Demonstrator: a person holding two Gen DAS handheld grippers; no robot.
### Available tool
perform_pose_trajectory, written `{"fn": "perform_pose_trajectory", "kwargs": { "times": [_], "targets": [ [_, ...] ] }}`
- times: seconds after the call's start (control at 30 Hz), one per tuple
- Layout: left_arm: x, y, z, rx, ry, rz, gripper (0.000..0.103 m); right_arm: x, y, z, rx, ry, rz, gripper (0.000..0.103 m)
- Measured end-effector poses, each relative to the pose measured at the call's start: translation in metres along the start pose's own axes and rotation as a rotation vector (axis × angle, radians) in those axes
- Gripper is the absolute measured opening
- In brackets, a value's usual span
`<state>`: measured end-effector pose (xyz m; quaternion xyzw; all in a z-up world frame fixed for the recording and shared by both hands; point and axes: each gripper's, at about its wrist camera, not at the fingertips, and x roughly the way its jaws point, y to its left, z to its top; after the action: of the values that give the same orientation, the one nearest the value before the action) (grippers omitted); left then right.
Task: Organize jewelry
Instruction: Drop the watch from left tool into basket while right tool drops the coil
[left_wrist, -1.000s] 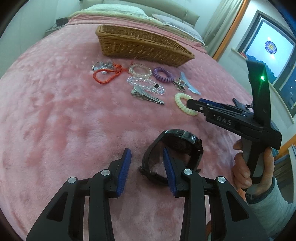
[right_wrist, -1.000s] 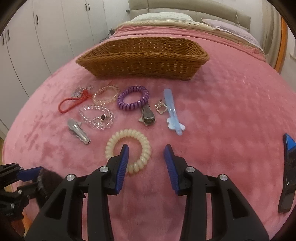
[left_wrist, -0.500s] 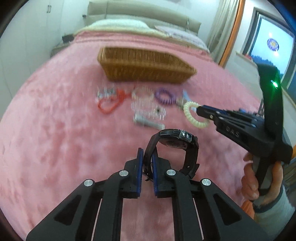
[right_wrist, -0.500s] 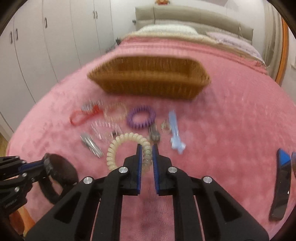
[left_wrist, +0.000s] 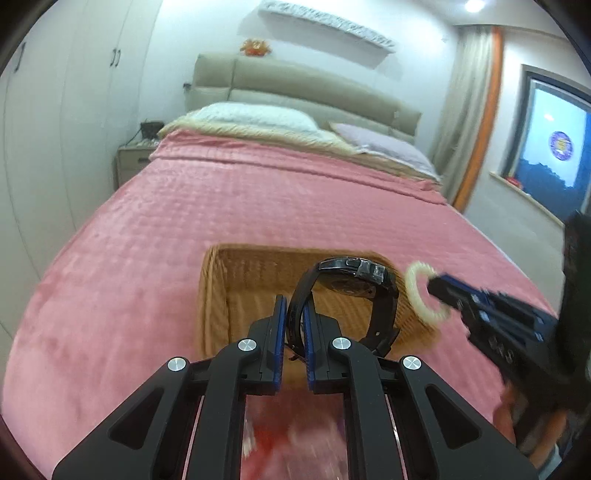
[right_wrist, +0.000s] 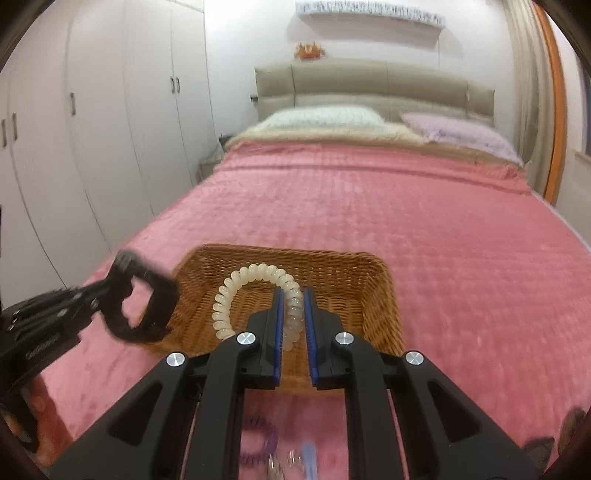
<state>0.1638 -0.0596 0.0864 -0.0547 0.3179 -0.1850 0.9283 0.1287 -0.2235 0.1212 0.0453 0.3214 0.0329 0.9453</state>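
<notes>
L gripper (left_wrist: 294, 317), lower centre of the left wrist view: jaws pinching the strap of a black watch (left_wrist: 354, 284), whose face sits up and to the right of the fingers, over the wicker basket (left_wrist: 214, 291) on the pink bedspread (left_wrist: 258, 206). R gripper (right_wrist: 293, 314), lower centre of the right wrist view: jaws pinching a cream coil bracelet (right_wrist: 255, 275), its loop arching up and left of the pads, also over the basket, inside looks bare wicker as far as visible. In the left view the R gripper comes in from the right edge w/ the coil at its tip, by the basket's right end; in the right view the L gripper + watch are at left, by the basket's left end. Bottom of the right view, blurred btwn the gripper arms: purple coil tie (right_wrist: 258, 443) and a pale blue piece, can't tell what. Bottom of the left view: red/pink blur, unreadable. Pillows (right_wrist: 325, 118) and headboard at top of frame
</notes>
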Motion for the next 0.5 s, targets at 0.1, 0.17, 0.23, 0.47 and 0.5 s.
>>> {"fn": "perform_pose_trajectory", "kwargs": {
  "times": [0.1, 0.17, 0.23, 0.47, 0.5],
  "targets": [
    [0.045, 0.011, 0.006, -0.042, 0.046, 0.045, 0.007, 0.051, -0.012, 0.003, 0.043, 0.11, 0.006, 0.009],
    [0.07, 0.015, 0.001, -0.044, 0.086, 0.059, 0.007, 0.074, -0.017, -0.001, 0.045, 0.162, -0.011, 0.009],
    [0.086, 0.015, -0.006, -0.02, 0.119, 0.088, 0.007, 0.099, -0.021, -0.007, 0.04, 0.225, -0.048, 0.009],
    [0.102, 0.016, -0.022, -0.005, 0.179, 0.09, 0.008, 0.12, -0.026, -0.023, 0.054, 0.295, -0.066, 0.01],
    [0.102, 0.017, -0.023, -0.007, 0.186, 0.076, 0.013, 0.121, -0.027, -0.023, 0.064, 0.304, -0.068, 0.011]
  ]
}}
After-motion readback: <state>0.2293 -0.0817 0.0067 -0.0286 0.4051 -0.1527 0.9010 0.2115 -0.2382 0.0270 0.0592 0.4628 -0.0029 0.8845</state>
